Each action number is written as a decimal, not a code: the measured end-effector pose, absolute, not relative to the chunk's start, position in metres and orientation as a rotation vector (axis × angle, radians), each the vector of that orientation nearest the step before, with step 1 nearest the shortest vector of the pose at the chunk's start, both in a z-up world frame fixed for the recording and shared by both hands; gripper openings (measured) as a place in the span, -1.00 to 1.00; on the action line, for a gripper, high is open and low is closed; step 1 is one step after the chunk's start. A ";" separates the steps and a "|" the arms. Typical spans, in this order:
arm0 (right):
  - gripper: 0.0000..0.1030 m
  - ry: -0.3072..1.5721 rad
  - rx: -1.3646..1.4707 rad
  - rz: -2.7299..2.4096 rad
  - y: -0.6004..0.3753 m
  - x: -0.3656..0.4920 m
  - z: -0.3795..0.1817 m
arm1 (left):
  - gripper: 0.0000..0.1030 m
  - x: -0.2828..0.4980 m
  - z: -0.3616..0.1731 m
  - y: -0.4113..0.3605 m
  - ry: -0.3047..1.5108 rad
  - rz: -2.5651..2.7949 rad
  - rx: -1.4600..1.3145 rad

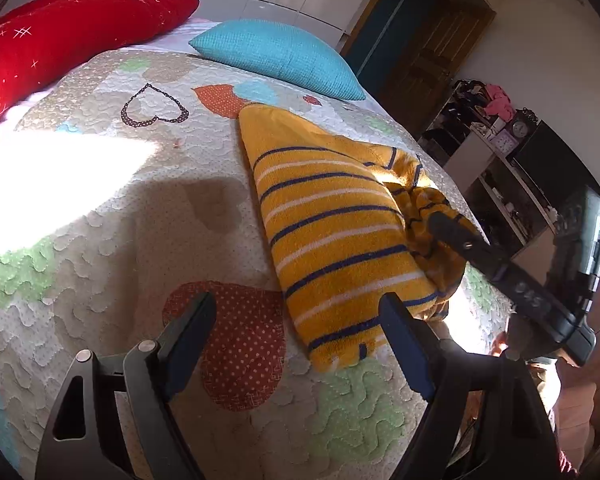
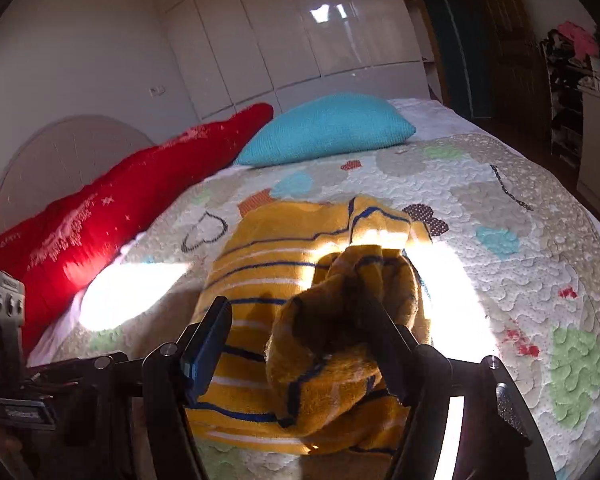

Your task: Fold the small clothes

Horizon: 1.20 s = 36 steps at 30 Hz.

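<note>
A: Left gripper [image 1: 296, 336]?
B: Jaws spread wide, nothing between them. Low over the quilt [image 1: 112, 248], above a red dotted heart patch [image 1: 240, 344]. Right finger just at the near hem of the yellow striped garment [image 1: 332, 220], touching or barely short of it; cannot tell which.

A: Right gripper [image 2: 300, 340]?
B: Also parted, fingers apart. A bunched lump of the same yellow striped garment [image 2: 300, 280] heaped between and over them, draped against the right finger. Not pinched from both sides; a clear gap beside the left finger. Seen from the left wrist view as a dark finger poking into the crumpled right edge of the cloth.

A: The garment itself?
B: Flat on the quilt ahead of both sets of jaws, partly folded, narrow far end, wider near end. Blue and white stripes across the yellow. Right side crumpled and lifted at the right gripper.

A: Beyond the jaws?
B: Turquoise pillow [image 1: 276, 56] past the garment's far end, red pillow [image 1: 60, 40] further left of it. Bright sun patch on the quilt left of the garment. White glossy wardrobe [image 2: 292, 32] behind the bed.
</note>
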State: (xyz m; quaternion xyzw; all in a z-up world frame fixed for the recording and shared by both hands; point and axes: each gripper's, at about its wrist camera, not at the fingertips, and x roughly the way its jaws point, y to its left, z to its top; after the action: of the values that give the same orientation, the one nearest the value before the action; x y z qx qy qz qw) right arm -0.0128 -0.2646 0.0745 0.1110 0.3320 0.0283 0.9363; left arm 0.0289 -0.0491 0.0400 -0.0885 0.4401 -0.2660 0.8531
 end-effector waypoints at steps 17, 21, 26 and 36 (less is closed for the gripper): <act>-0.13 0.691 0.650 0.158 -0.360 -0.079 0.049 | 0.70 0.078 0.012 -0.061 1.024 -0.624 -0.317; 0.44 0.644 0.656 0.073 -0.381 -0.060 0.058 | 0.82 0.096 0.009 -0.077 1.023 -0.640 -0.304; 0.42 0.761 0.736 0.079 -0.398 0.009 0.026 | 0.84 0.110 0.003 -0.102 1.065 -0.619 -0.259; -0.15 0.782 0.724 0.000 -0.404 0.028 0.030 | 0.76 0.075 0.032 -0.093 0.964 -0.525 -0.146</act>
State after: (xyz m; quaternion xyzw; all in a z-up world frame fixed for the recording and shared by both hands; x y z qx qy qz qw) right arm 0.0283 -0.4038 0.0298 0.3450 0.3726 0.0002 0.8615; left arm 0.0747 -0.0931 0.0321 -0.0695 0.4575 -0.2492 0.8507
